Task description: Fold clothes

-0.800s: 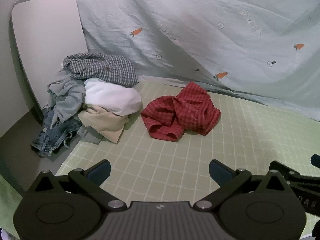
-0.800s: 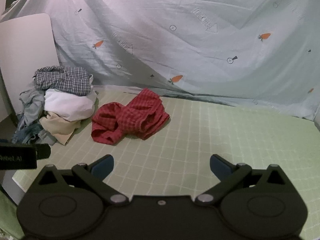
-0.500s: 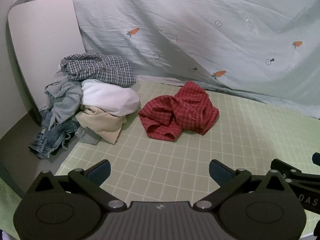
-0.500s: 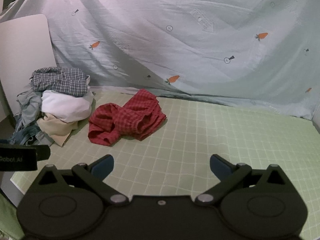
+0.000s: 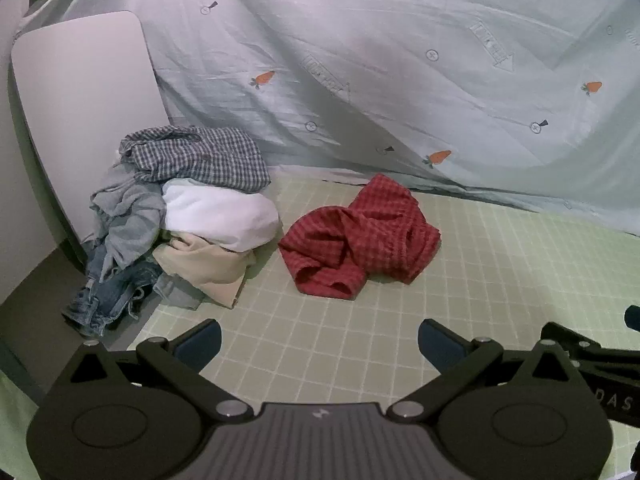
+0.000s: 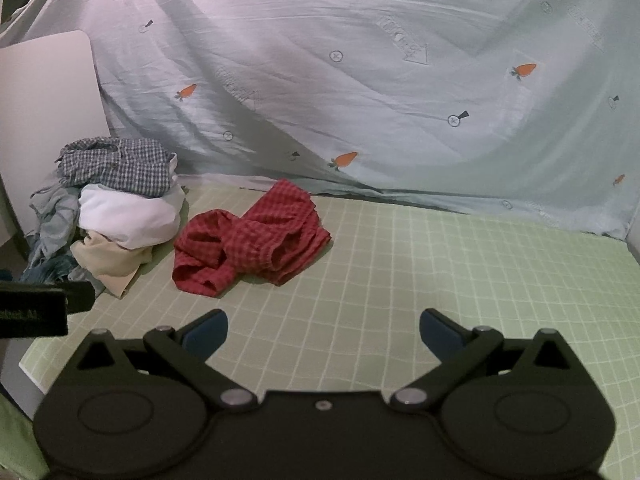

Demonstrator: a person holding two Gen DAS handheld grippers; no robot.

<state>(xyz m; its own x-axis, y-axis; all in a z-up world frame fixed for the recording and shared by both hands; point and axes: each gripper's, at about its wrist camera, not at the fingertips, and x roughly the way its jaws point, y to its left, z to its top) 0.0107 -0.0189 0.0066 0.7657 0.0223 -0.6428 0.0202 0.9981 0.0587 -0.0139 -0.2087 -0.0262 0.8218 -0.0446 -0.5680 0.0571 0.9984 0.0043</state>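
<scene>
While both the left gripper and right gripper hang spread wide and empty above the green mat, the red garment lies crumpled ahead — just beside the pile at the mat's left edge. A blind pinch could catch several bunched layers — the garment would lift knotted, or drag against the pile.

left gripper: black linkage arms, round housings, silver pivot screws, dark blue fingertip pads, ribbed grey centre plate. right gripper: same build, plain black centre.
</scene>
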